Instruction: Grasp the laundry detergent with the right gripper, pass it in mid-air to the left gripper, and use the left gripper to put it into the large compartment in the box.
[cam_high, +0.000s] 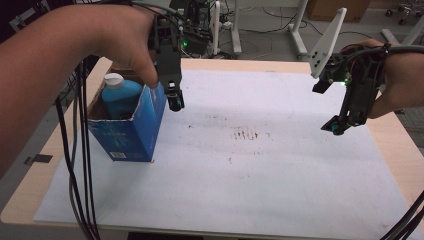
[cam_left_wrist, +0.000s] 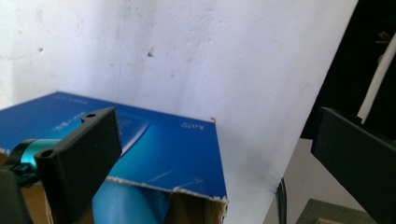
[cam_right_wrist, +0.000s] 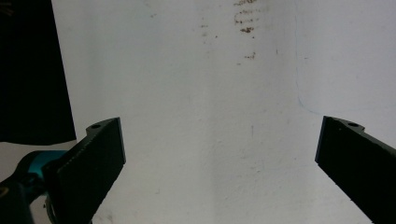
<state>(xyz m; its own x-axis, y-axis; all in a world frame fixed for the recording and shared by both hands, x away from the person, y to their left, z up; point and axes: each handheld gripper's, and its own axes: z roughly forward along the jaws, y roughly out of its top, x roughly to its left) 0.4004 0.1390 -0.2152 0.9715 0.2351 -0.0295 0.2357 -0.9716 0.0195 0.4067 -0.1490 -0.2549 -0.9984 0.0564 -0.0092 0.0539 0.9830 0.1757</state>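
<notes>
An open-topped blue carton (cam_high: 131, 131) stands at the left of the white sheet (cam_high: 260, 175). Inside it sits a blue bottle (cam_high: 119, 95) with a white cap. My left gripper (cam_high: 174, 101) hangs just off the carton's right top edge, with the hand over the carton's opening. In the left gripper view its jaws (cam_left_wrist: 212, 123) stand wide apart and open above the carton (cam_left_wrist: 159, 154), holding nothing, and the bottle (cam_left_wrist: 128, 205) shows inside the torn rim. My right gripper (cam_high: 336, 127) hovers over the sheet's right side, open and empty (cam_right_wrist: 219, 128).
Black cables (cam_high: 80, 165) trail down the table's left edge. The wooden tabletop (cam_high: 400, 145) shows beyond the sheet on the right. Faint brown smudges (cam_high: 247, 134) mark the sheet's middle. Equipment and stand legs (cam_high: 297, 35) are behind the table.
</notes>
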